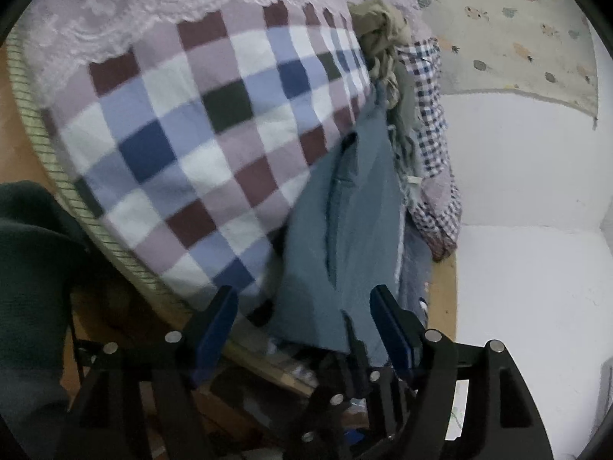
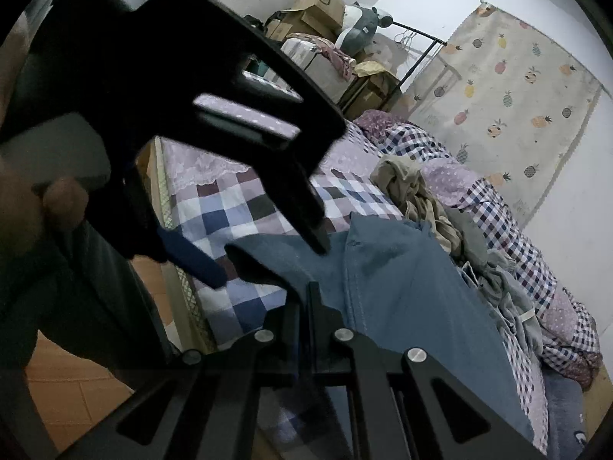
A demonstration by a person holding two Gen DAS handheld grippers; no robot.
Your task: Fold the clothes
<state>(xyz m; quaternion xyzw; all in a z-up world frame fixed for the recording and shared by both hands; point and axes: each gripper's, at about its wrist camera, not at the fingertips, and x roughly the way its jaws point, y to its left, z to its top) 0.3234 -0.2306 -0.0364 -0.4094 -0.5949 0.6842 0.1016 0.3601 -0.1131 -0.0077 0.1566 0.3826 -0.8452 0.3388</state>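
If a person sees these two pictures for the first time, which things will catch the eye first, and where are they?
First comes the large checked bedspread of purple, blue and white squares, covering the bed. On it, at the near edge, lies the blue-grey fabric garment; the right hand-held gripper is shut on its edge, while the left hand-held gripper is open around it. Behind, a crumpled beige garment lies beside a small-checked quilt.

The left gripper (image 1: 302, 320) holds its jaws spread wide, while the right gripper (image 2: 304, 299) has its jaws pressed together.
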